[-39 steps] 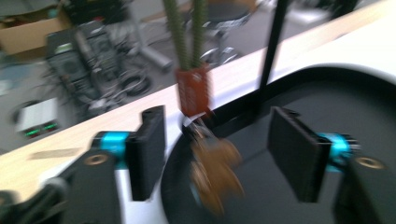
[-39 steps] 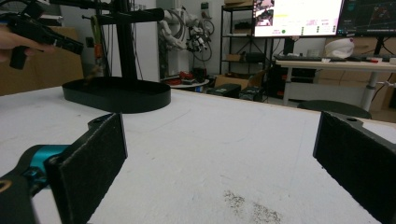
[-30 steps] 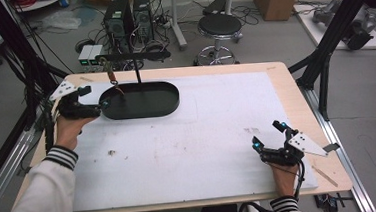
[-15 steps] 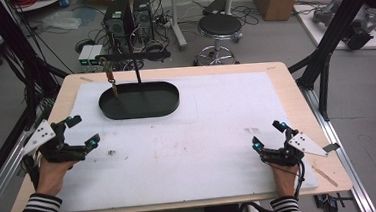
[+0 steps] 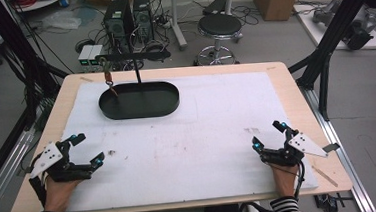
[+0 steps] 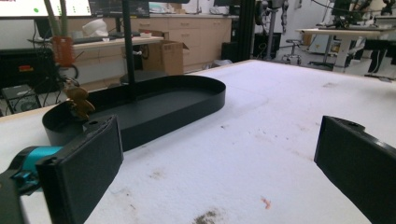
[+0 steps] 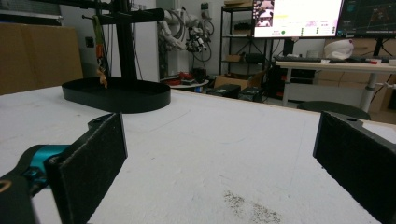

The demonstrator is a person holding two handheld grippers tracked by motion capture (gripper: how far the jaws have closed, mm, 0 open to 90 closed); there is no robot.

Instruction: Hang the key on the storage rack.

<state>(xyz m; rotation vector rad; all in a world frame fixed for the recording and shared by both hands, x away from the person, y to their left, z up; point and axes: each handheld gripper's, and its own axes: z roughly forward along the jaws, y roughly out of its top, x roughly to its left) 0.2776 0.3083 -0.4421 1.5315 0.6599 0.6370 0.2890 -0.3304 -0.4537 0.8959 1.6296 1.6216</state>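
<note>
Near table's front edge: left gripper (image 5: 88,150) pulled back from tray (image 5: 139,100) (seemingly empty); both jaws agape.

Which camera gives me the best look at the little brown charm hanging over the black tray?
The left gripper view: the brown charm is nearest there, dangling just above the black tray rim. In the right gripper view it is small and distant beside the stand post. In the high view it is a tiny speck.

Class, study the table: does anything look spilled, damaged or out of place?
Nothing is spilled or broken. The white table cover carries small dark smudges and a reddish fleck near the left gripper. The black oval tray sits flat, its stand upright.
</note>
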